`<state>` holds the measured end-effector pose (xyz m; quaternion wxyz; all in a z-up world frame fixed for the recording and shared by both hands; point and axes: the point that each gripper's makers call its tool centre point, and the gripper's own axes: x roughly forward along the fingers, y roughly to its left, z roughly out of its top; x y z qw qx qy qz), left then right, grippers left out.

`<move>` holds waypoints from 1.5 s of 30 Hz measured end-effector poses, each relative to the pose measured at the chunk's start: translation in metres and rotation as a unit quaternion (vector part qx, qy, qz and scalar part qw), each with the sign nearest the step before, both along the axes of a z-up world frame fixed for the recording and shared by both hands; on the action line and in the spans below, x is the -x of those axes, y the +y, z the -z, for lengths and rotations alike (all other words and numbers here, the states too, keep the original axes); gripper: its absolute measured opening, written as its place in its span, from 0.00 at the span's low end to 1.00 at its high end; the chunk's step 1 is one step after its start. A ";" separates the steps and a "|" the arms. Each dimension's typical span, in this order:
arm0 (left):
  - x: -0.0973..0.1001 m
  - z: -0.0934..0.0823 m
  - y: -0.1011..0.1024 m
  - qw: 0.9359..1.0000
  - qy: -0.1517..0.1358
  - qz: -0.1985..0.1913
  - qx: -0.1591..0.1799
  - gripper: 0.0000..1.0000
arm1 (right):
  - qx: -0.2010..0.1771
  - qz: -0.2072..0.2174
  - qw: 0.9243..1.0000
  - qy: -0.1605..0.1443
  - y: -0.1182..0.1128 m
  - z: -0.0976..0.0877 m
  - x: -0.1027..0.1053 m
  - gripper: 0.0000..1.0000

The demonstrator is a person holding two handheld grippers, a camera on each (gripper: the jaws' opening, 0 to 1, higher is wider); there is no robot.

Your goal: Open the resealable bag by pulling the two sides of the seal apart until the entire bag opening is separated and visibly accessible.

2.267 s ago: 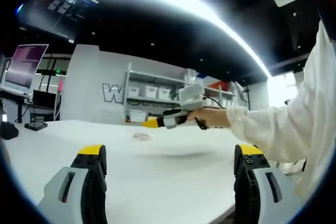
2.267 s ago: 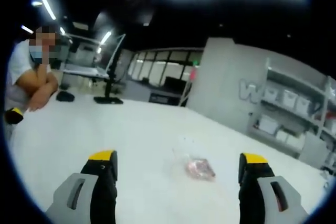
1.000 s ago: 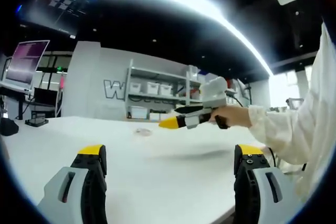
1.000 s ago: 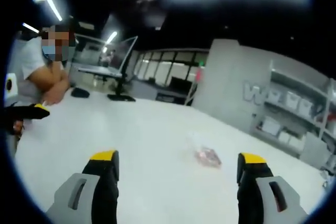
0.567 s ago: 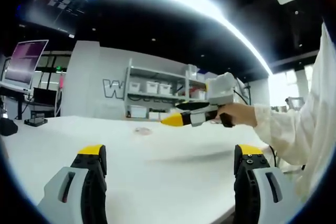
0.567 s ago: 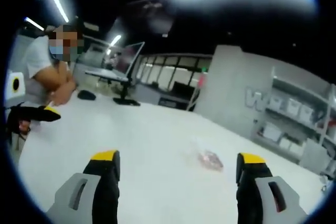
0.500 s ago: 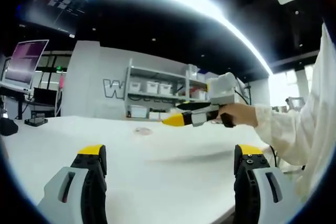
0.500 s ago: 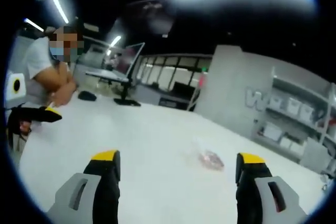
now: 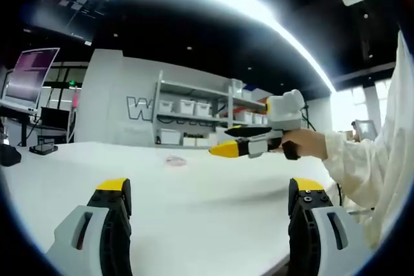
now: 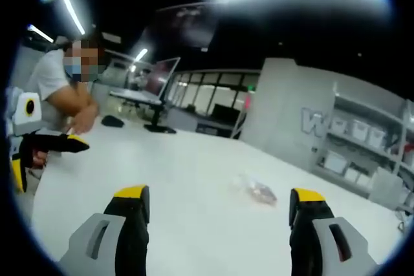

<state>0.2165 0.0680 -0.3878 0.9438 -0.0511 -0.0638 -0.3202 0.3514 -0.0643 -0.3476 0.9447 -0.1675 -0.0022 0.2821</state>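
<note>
The resealable bag (image 10: 259, 191) is small and clear with pinkish contents. It lies flat on the white table (image 10: 168, 179), some way ahead of both grippers and apart from them. In the left gripper view the bag (image 9: 174, 159) is a small far patch. My left gripper (image 9: 210, 187) stands open above the table with nothing between its jaws. My right gripper (image 10: 218, 193) is open and empty too. A hand holds the right gripper (image 9: 228, 149) side-on, above the table at the right of the left gripper view. The left gripper (image 10: 46, 154) shows at the left edge of the right gripper view.
A person (image 10: 61, 85) leans on the table at the far left. Monitors (image 10: 155, 75) stand behind, and shelves with white bins (image 9: 187, 109) line the back wall. A white sleeve (image 9: 375, 159) runs along the right edge of the left gripper view.
The right gripper has drifted rightward and slightly up in the left gripper view. The left gripper has come further into the right gripper view. The bag has not moved.
</note>
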 end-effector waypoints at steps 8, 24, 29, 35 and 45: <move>-0.001 0.000 0.002 1.000 0.002 -0.001 0.001 1.00 | 0.000 0.005 1.000 0.004 -0.008 0.006 0.011 0.89; -0.001 0.000 -0.003 1.000 0.003 0.006 -0.001 1.00 | -0.017 0.004 1.000 -0.003 -0.010 0.001 0.031 0.88; -0.001 0.001 -0.003 1.000 0.006 0.009 0.001 1.00 | -0.022 0.009 1.000 -0.005 -0.012 0.001 0.039 0.88; -0.001 0.001 0.001 1.000 0.007 0.007 0.003 0.99 | -0.026 0.009 1.000 -0.005 -0.011 0.003 0.049 0.87; -0.003 0.002 0.002 1.000 0.010 0.005 0.003 0.99 | -0.043 0.012 0.999 -0.008 -0.013 0.007 0.066 0.87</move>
